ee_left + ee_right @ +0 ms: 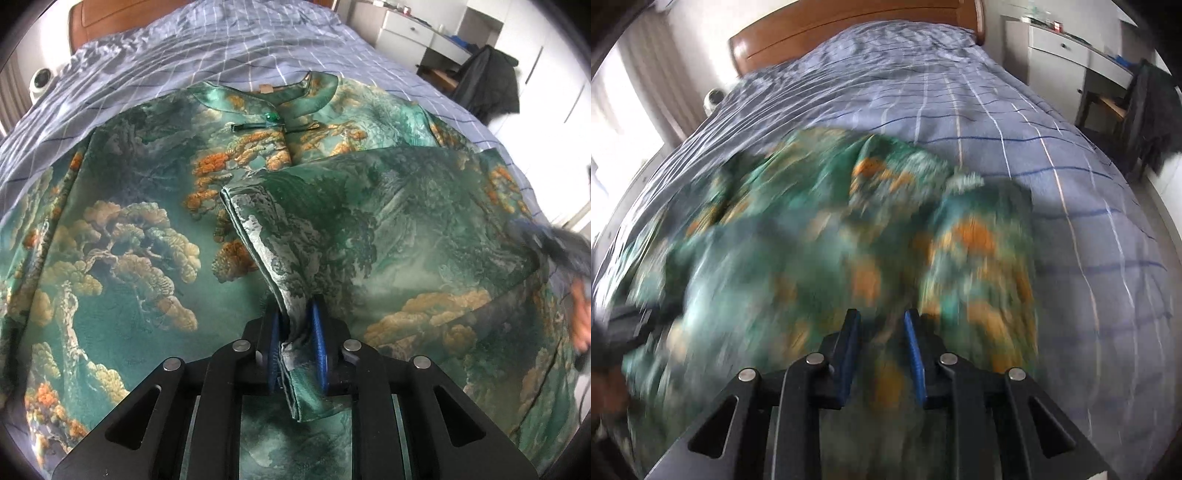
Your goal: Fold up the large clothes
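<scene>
Green brocade garment [140, 236] lies spread on the blue checked bed [192, 48], where we pinch its folded sleeve edge in our left gripper [297, 347], while our right gripper [882, 354] hovers over blurred cloth, fingers narrow, seemingly empty.

My left wrist camera looks steeply down, close over the garment [147, 229]; my right one likewise, blurred; both share the bed [960, 92] and headboard [849, 33]
</scene>
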`<state>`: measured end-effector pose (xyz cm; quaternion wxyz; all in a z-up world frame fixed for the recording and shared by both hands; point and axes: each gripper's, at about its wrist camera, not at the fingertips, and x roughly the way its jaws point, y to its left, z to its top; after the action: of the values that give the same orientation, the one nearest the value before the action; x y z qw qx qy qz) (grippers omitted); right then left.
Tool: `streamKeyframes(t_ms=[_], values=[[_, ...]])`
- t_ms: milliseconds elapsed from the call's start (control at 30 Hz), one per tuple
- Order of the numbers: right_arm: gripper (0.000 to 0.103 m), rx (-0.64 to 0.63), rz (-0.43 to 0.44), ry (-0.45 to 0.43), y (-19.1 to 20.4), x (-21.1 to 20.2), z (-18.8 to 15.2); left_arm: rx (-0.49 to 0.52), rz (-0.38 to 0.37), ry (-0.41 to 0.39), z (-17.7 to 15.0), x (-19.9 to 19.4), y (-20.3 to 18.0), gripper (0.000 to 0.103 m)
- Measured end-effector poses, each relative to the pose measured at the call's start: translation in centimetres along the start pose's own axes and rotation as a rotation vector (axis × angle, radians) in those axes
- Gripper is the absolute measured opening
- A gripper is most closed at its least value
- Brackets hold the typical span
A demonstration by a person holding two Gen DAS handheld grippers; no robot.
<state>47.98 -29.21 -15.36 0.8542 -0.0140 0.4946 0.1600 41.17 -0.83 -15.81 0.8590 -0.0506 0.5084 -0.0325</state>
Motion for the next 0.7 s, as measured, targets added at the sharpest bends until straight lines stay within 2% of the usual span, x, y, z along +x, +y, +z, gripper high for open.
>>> streamKeyframes(t_ms=[133,300,400,467,500,533,567,600,667,700], values=[[0.024,-0.002,0.029,0.049,0.4,-2.3,-3.0,0.001,0.014,-0.004,0.1,0.2,-0.1,0.016],[0.024,0.065,0.023,0.091,-0.2,0.2,-3.9,0.026,0.066,-0.020,0.1,-0.1,-0.7,0.019],[0.024,0.119,0.026,0.078,-0.6,1.0,-3.6,0.037,0.111,-0.043,-0.4,-1.5,-0.7,0.037],[0.026,0.138,0.012,0.042,-0.4,0.1,-3.9,0.043,0.136,-0.055,-1.1,-2.6,-0.5,0.059],[0.027,0.128,-0.005,0.025,-0.1,-0.5,-4.2,0.043,0.140,-0.064,-1.7,-3.5,-0.2,0.064],[0.029,0.106,-0.038,0.003,0.5,-1.3,-4.6,0.039,0.132,-0.074,-2.4,-4.5,0.3,0.073],[0.039,0.090,-0.059,-0.012,1.1,-1.9,-4.9,0.034,0.125,-0.079,-3.3,-5.6,0.8,0.079],[0.056,0.074,-0.071,-0.025,1.7,-2.9,-5.5,0.032,0.126,-0.081,-4.0,-6.3,1.2,0.080],[0.069,0.057,-0.068,-0.052,3.1,-4.9,-6.8,0.038,0.148,-0.088,-6.2,-8.2,2.5,0.085],[0.069,0.052,-0.065,-0.063,3.6,-5.7,-7.3,0.039,0.164,-0.089,-7.1,-8.9,3.1,0.087]])
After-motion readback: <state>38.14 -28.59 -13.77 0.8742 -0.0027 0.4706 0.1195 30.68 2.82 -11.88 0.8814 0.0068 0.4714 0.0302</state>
